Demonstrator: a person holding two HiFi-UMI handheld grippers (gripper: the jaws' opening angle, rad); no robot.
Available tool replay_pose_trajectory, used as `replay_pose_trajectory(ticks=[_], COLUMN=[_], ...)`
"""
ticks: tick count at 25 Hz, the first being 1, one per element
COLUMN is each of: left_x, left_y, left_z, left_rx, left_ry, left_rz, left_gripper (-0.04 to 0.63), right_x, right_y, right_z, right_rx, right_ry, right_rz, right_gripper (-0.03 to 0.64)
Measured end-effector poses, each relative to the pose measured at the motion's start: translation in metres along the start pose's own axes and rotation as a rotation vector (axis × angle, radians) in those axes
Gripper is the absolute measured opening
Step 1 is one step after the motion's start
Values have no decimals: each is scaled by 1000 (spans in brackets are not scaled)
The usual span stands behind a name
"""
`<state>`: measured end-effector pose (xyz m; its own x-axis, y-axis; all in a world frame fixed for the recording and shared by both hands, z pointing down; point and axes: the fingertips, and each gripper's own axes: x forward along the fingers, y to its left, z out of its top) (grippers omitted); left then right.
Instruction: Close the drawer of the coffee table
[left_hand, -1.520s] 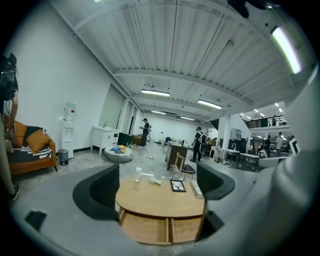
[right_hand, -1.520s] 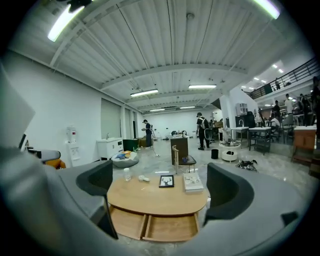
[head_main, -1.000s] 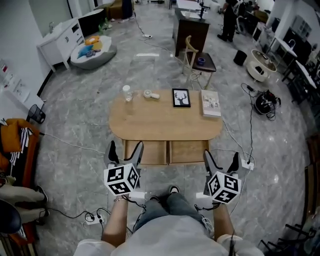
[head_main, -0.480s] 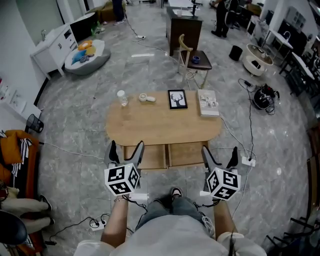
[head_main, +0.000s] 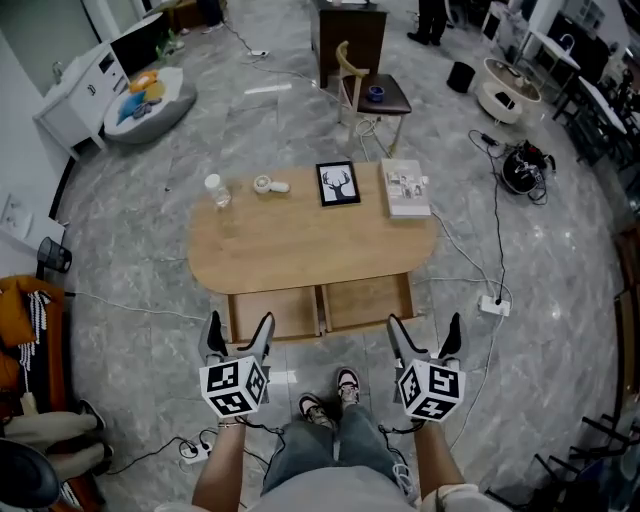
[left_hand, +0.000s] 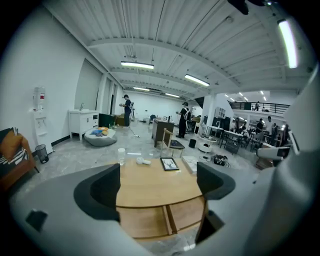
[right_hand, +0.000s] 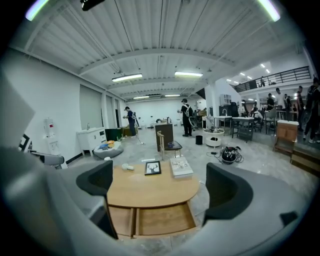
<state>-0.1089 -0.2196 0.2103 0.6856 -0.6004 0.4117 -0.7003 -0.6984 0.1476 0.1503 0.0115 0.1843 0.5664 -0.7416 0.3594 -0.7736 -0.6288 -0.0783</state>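
The oval wooden coffee table (head_main: 300, 255) stands in front of me with two drawers pulled out side by side beneath its near edge, a left drawer (head_main: 273, 313) and a right drawer (head_main: 367, 302). Both look empty. My left gripper (head_main: 238, 330) hovers open just in front of the left drawer's near left corner, holding nothing. My right gripper (head_main: 423, 330) is open too, off the right drawer's near right corner. In the left gripper view the table (left_hand: 150, 186) and drawers (left_hand: 145, 223) lie between the spread jaws. The right gripper view shows the same table (right_hand: 150, 192) and drawers (right_hand: 165, 220).
On the tabletop are a glass (head_main: 213, 190), a small white object (head_main: 270, 185), a framed deer picture (head_main: 337, 184) and a book (head_main: 404, 188). A chair (head_main: 368, 92) stands behind the table. Cables and a power strip (head_main: 497, 305) lie on the floor at right. My feet (head_main: 330, 390) are between the grippers.
Both grippers now sit lower and a little further back from the drawer fronts. The table has shifted slightly left in view. The drawers are still out and both jaws still open.
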Motion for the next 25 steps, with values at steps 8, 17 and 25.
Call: replay_pose_trajectory(ticks=[8, 17, 25], left_x=[43, 80, 93], left_y=[-6, -17, -25], left_z=[-108, -192, -220], left_rx=[34, 81, 129], left_ry=[159, 214, 250], left_rz=[-26, -88, -124], left_gripper=[476, 476, 476], right_x=[32, 59, 83], right_y=[-13, -31, -29], right_z=[-117, -239, -303], right_rx=[28, 34, -66], right_ry=[141, 211, 184], right_rz=[-2, 0, 70], right_gripper=[586, 586, 586])
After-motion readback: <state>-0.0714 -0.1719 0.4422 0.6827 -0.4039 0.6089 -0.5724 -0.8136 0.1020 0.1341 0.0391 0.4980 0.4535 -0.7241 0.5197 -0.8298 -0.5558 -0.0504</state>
